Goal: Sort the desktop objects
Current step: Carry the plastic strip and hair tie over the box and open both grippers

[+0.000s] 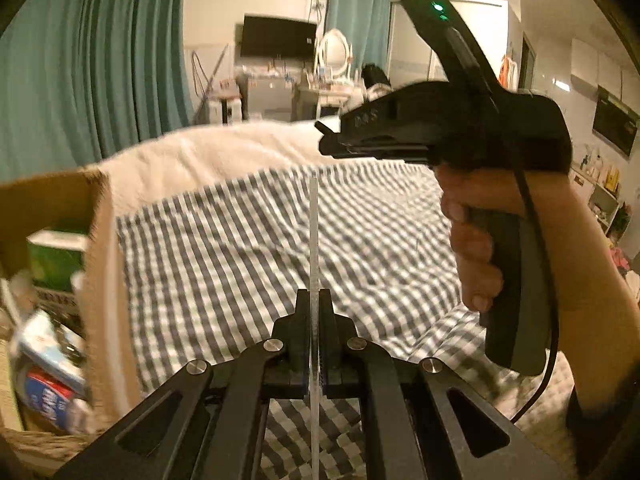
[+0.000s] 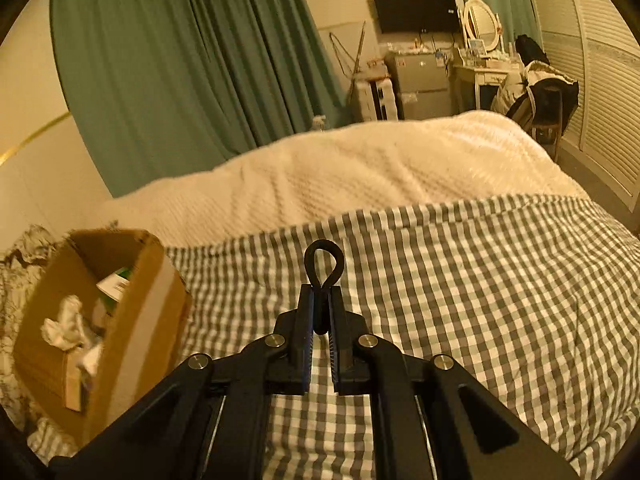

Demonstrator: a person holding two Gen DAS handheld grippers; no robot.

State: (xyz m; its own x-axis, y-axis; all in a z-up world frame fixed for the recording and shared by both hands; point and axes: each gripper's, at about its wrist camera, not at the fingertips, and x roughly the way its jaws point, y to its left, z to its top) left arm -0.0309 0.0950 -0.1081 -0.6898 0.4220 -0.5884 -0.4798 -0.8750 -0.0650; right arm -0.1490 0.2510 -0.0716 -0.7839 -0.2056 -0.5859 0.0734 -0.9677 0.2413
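My left hand-held gripper (image 1: 315, 300) pinches a thin clear ruler (image 1: 313, 232) upright over the checked bed cover (image 1: 224, 248). My right hand-held gripper (image 2: 321, 300) grips a black loop (image 2: 322, 266), right of the cardboard box (image 2: 132, 312).

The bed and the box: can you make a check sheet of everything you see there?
Surface: gingham bedsheet, cream blanket behind it.
Job's things: thin clear strip in the left gripper; black loop in the right gripper; cardboard box at the sheet's left edge.
Clutter: crumpled tissue and a green-and-white carton inside the box.
Grippers: both shut on their items, held above the sheet.
Cables: black cable hanging from the right gripper's handle.
Surroundings: teal curtains, wall television, oval mirror.
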